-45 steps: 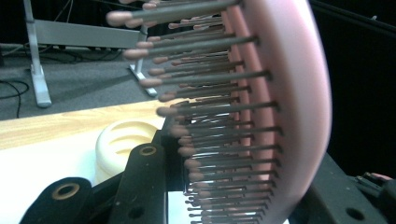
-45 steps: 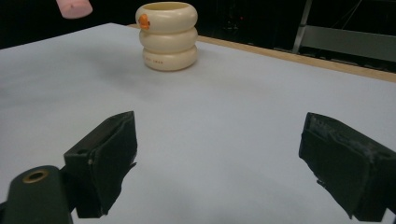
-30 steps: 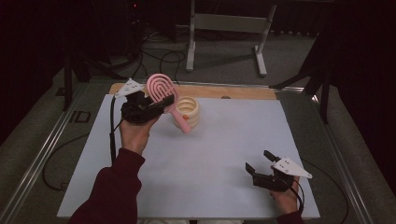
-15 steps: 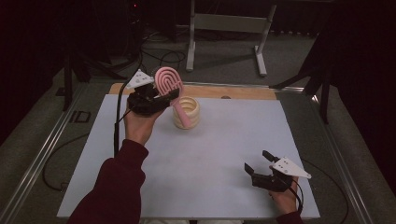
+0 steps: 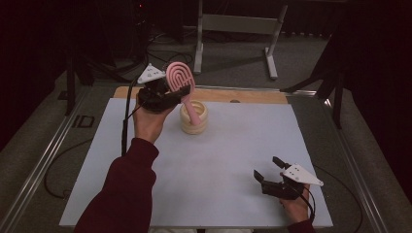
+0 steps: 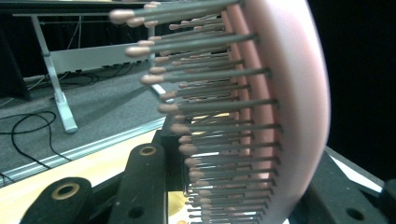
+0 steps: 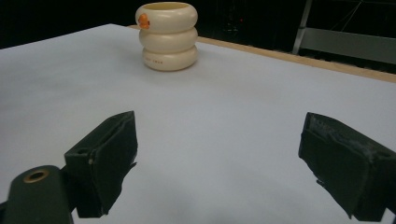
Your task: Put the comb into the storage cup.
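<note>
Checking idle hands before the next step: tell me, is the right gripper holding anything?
No. The right gripper has its jaws wide apart over the bare white table, with nothing between them.

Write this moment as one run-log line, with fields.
left gripper: shut on pink hairbrush, handle end at cream ringed holder | right gripper: open, holding nothing, near the white mat

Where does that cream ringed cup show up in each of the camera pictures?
High view: the cream ringed cup stands at the far middle of the white table, a little left of centre, with the pink hairbrush held in the left gripper just above it.
Left gripper view: hairbrush bristles crowd the picture; I cannot make the cup out.
Right gripper view: the cup stands top centre-left.
Shared landmark: the wooden strip along the table's far edge.
</note>
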A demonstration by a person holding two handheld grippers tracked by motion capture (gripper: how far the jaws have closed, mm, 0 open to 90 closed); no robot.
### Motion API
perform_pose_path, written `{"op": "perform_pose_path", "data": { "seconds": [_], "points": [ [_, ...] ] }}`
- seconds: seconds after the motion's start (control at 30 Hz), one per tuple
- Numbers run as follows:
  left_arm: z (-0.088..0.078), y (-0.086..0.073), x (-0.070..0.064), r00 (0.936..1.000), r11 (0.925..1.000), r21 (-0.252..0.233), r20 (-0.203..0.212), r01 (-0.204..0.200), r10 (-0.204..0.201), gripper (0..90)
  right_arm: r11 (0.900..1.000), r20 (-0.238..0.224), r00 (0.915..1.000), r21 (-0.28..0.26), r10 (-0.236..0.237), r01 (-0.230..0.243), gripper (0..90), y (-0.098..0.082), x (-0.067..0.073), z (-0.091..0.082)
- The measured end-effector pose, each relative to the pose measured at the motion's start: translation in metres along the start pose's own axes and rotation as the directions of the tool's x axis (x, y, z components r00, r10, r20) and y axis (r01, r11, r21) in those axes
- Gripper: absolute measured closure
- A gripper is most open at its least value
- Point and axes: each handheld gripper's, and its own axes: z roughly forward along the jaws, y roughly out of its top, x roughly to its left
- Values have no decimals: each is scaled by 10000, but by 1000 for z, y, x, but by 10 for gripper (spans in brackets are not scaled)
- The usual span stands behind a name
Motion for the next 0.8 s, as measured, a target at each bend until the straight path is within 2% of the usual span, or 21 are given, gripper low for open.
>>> {"op": "perform_pose_path", "data": {
  "seconds": [0.27, 0.5, 0.63, 0.8],
  "points": [
    [8, 6, 5, 9997, 9998, -79, -197, 158, -159, 634, 9995, -177, 9995, -127, 280, -282, 119, 2, 0, -1],
    [13, 11, 6, 9989, 9997, -155, -428, 175, -182, 634, 9994, -177, 9994, -148, 309, -312, 119, 1, 0, -1],
    [14, 13, 9, 9979, 9988, -311, -517, 377, -392, 635, 9994, -202, 9993, -132, 315, -318, 119, 1, 0, -1],
    [18, 11, 13, 9960, 9987, -252, -763, 445, -463, 635, 9993, -240, 9992, -148, 332, -335, 122, 1, 0, -1]
  ]
}}
